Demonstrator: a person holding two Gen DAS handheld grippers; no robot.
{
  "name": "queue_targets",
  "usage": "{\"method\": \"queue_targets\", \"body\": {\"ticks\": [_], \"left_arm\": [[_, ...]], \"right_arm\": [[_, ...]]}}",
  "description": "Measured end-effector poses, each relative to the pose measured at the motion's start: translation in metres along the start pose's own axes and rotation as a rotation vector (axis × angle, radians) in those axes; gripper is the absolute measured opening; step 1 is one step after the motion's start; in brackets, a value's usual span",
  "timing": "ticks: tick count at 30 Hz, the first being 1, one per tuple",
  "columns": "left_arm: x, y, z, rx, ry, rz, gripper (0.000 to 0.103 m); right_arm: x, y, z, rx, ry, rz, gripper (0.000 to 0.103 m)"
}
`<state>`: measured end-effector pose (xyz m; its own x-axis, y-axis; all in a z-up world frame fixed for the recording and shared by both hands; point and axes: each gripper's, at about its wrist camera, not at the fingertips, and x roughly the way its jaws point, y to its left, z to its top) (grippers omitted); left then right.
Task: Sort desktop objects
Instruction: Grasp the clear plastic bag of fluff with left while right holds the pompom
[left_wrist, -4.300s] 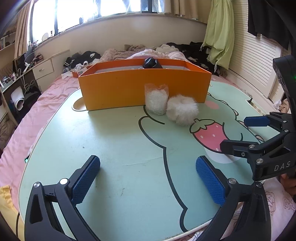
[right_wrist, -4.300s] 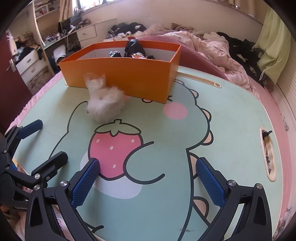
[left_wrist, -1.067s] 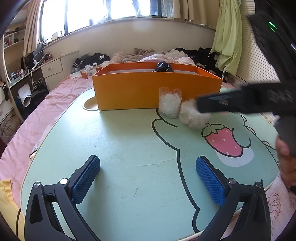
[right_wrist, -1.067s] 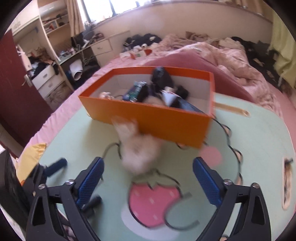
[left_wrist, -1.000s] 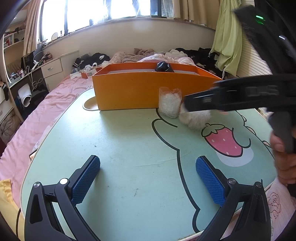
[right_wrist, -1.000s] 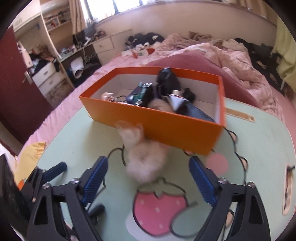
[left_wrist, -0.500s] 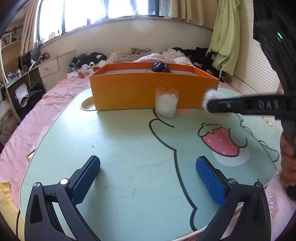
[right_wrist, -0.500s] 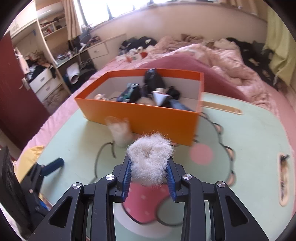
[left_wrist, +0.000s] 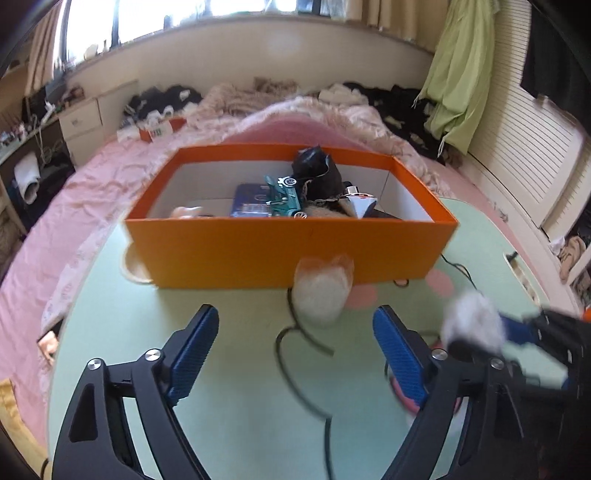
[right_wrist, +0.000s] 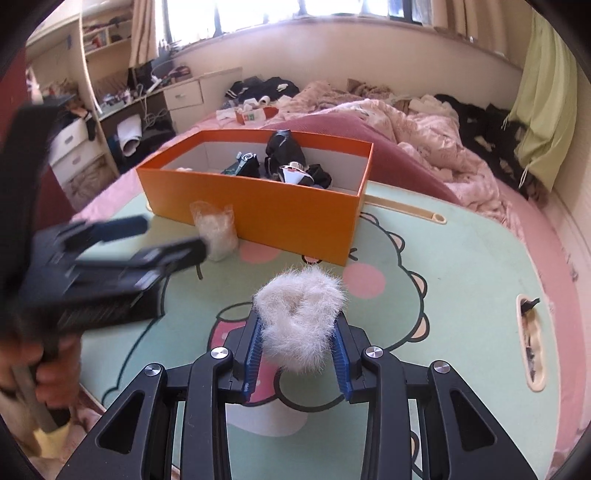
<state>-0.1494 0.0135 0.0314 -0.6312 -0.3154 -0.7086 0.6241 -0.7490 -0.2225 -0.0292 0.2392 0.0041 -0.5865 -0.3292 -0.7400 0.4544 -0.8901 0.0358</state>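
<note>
Moved: the white fluffy scrunchie (right_wrist: 301, 319) was lying on the table beside the bagged white fluff; now it is off the table, held up in the right gripper (right_wrist: 299, 347). The left gripper (left_wrist: 291, 354) has come closer to the orange box, and its fingers have just been closing in, with nothing between them.
Right fingers: clamped on the scrunchie from both sides, blue pads pressed into the fur.
Left fingers: apart, gripping nothing, above bare table in front of the bag.
Scrunchie: in the air over the strawberry print, near side of the box.
Bag of fluff (left_wrist: 323, 290): upright on the table (left_wrist: 240, 369), touching the box's near wall, toward its right half.
Orange box (left_wrist: 288, 254): at the far side of the table, open-topped, holding a teal toy car (left_wrist: 286, 195), a blue flat pack, a black pouch and other small items.
Person: a hand (right_wrist: 40, 369) on the left gripper's handle, blurred.
Beyond: a bed with pink bedding.
</note>
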Motion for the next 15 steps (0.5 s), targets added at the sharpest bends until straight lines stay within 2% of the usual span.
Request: {"method": "queue_targets", "body": {"ticks": [4, 6, 7, 11, 15], "left_arm": [[0.022, -0.011, 0.009, 0.001, 0.077, -0.031, 0.065], [0.032, -0.016, 0.006, 0.013, 0.124, -0.028, 0.037], [0.030, -0.018, 0.005, 0.018, 0.099, -0.008, 0.033], [0.018, -0.007, -0.002, -0.036, 0.067, -0.089, 0.032], [-0.005, 0.004, -0.004, -0.042, -0.018, -0.067, 0.032]], "right_arm": [[0.000, -0.001, -0.002, -0.006, 0.001, -0.004, 0.033], [0.000, -0.001, -0.002, -0.003, -0.001, -0.004, 0.033], [0.000, -0.001, -0.002, -0.001, -0.002, -0.004, 0.033], [-0.001, -0.002, -0.003, -0.011, -0.005, -0.013, 0.033], [-0.003, 0.000, -0.001, -0.024, -0.013, -0.020, 0.033]]}}
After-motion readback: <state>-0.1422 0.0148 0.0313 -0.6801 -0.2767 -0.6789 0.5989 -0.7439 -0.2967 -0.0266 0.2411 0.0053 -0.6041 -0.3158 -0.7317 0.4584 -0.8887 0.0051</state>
